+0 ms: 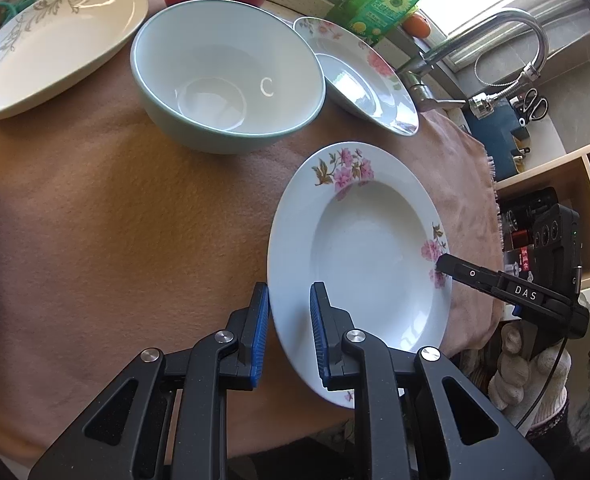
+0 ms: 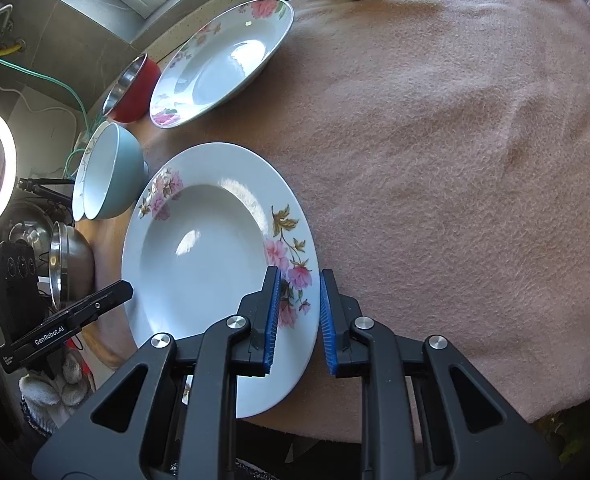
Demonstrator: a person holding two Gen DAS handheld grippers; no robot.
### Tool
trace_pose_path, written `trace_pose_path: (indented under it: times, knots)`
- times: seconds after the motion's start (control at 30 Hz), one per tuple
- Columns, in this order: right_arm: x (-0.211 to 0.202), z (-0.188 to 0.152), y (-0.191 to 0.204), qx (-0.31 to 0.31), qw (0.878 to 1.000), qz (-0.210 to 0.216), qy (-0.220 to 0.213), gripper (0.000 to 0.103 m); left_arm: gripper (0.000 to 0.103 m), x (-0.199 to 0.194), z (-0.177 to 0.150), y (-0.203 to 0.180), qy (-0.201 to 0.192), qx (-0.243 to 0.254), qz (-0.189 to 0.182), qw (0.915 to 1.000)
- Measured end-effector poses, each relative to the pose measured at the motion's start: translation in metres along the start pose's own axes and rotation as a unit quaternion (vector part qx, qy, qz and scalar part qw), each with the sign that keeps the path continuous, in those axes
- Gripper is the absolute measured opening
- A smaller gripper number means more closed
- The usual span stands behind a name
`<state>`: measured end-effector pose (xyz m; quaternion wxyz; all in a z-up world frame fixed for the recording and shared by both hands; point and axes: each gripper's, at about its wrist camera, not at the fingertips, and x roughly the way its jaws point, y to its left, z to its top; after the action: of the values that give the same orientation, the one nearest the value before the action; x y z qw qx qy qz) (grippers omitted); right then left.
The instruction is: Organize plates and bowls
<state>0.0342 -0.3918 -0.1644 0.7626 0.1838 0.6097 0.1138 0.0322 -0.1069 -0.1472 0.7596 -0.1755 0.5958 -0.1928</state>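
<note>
Stage: early, nothing stacked | left hand-held gripper (image 1: 289, 332) and right hand-held gripper (image 2: 299, 316): clamped narrow on opposite rims of flowered plate (image 1: 359, 256) on table (image 1: 135, 240) | remaining: blue bowl (image 1: 227, 76), other dishes scattered

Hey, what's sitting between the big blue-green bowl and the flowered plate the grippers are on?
Nothing: in the left wrist view only bare pink cloth separates the blue-green bowl from the flowered plate.

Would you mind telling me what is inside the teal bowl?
The teal bowl looks empty: its white inside shows only a glare spot and the ring of its base. Whatever lies beneath it on the pink cloth is covered.
</note>
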Motion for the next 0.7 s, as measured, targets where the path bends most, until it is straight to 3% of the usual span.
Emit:
trace_pose_path:
  times: [0.7]
  knots:
    - [0.014, -0.032, 0.042, -0.045, 0.998, 0.011, 0.050, 0.020, 0.018, -0.022, -0.010, 0.032, -0.002, -0.026, 0.012, 0.9996]
